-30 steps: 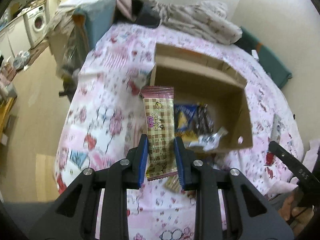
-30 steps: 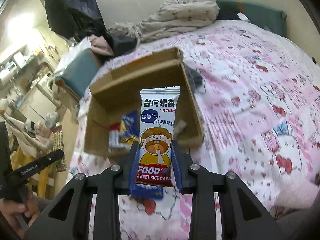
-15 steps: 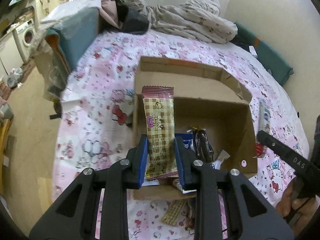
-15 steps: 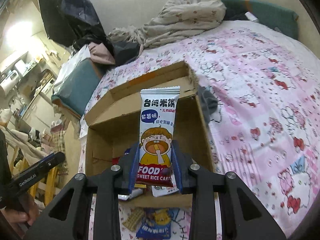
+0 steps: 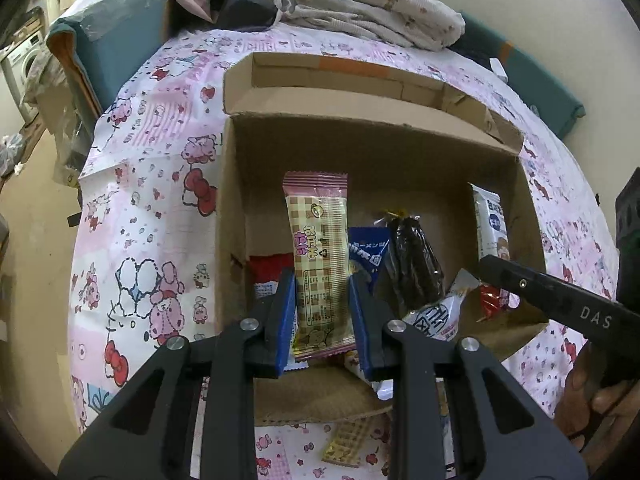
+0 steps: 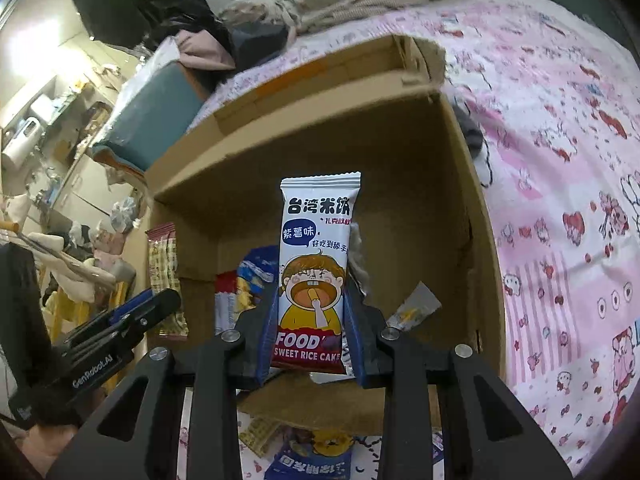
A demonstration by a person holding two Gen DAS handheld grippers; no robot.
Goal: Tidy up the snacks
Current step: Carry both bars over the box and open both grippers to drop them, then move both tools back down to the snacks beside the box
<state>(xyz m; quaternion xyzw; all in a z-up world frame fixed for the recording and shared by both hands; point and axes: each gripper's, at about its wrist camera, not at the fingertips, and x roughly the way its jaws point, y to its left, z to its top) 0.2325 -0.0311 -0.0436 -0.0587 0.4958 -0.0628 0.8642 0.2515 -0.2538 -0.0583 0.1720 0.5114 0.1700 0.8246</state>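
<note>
Checked wafer bar: your left tongs are clenched on its lower half; it stands upright over the near left part of the cardboard box.
Rice cake packet: your right tongs grip it by the bottom edge, upright, above the near middle of the same box.
Box contents: a red pack, a blue noodle pack, a dark twisted bag and a white sachet lie loose on the floor of it; the back half looks bare.
Step in hand, as I judge it: lowering both snacks in.
How to do it well: carry each past the near wall before you let go, tip it flat, and aim for bare cardboard rather than the pile.
Tongs spacing: they are near each other; release one, then the other.
Outside the box: more packets lie on the bed just before the near wall.
</note>
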